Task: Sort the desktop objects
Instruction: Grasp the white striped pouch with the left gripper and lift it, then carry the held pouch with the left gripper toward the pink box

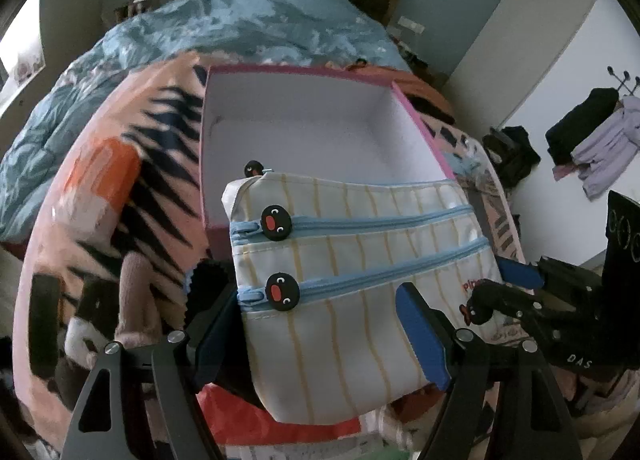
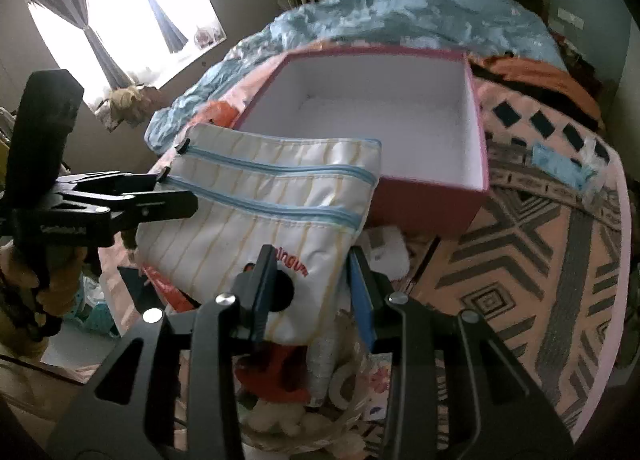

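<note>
Both claws grasp the pouch [image 1: 340,260], left claw [image 1: 320,324] and right claw [image 2: 310,280] at opposite ends; the box [image 2: 478,132] lies ahead. Keep the pouch level and carry it forward over the rim before releasing.

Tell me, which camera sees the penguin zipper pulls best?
The left wrist view: two round penguin pulls face the camera on the pouch. The right wrist view shows them only edge-on, small and dark, at the pouch's far end.

Striped pouch [image 2: 256,200] (two grippers) before box [image 2: 424,200]
</note>
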`<state>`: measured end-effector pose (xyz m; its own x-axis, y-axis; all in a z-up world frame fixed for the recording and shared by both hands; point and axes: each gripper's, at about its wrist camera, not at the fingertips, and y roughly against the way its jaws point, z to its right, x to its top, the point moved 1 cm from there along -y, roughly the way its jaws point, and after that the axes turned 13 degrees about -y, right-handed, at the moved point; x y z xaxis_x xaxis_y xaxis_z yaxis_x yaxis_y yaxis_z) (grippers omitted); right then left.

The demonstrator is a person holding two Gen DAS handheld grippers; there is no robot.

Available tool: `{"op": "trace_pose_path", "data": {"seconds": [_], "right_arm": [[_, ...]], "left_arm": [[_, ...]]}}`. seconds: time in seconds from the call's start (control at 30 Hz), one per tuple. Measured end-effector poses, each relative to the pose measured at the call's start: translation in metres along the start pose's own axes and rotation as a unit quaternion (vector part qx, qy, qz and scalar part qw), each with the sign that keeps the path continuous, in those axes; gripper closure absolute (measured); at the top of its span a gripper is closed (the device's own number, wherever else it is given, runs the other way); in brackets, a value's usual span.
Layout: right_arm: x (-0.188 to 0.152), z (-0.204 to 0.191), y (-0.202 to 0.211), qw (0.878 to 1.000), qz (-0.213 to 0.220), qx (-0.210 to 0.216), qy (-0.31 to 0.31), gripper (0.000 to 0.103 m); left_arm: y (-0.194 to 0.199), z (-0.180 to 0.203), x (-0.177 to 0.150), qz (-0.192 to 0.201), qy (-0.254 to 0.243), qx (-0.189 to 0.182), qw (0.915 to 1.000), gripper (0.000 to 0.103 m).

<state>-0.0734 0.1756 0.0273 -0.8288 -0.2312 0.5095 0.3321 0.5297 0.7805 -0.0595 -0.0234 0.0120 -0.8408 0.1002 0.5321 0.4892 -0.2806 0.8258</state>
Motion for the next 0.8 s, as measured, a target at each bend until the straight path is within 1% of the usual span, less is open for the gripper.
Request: {"op": "trace_pose_path", "data": {"seconds": [0.23, 0.5, 0.67, 0.8], "right_arm": [[0.015, 0.003, 0.009, 1.0, 0.023, -0.006, 0.007, 0.064], [0.036, 0.002, 0.015, 0.999, 0.048, -0.005, 0.019, 0.064], [0.042, 0.004, 0.017, 0.998, 0.054, -0.002, 0.021, 0.064], [0.038, 0.006, 0.014, 0.999, 0.047, 0.006, 0.018, 0.064]], "left_arm": [[0.0, 0.006, 0.018, 0.014, -0.014, 0.014, 0.9997, 0.024], [0.004, 0.002, 0.042, 0.028, -0.022, 0.019, 0.9992, 0.024], [0.003, 0.002, 0.044, 0.023, -0.031, 0.019, 0.9991, 0.024], [-0.006, 0.005, 0.036, 0.001, -0.042, 0.017, 0.999, 0.021]]}}
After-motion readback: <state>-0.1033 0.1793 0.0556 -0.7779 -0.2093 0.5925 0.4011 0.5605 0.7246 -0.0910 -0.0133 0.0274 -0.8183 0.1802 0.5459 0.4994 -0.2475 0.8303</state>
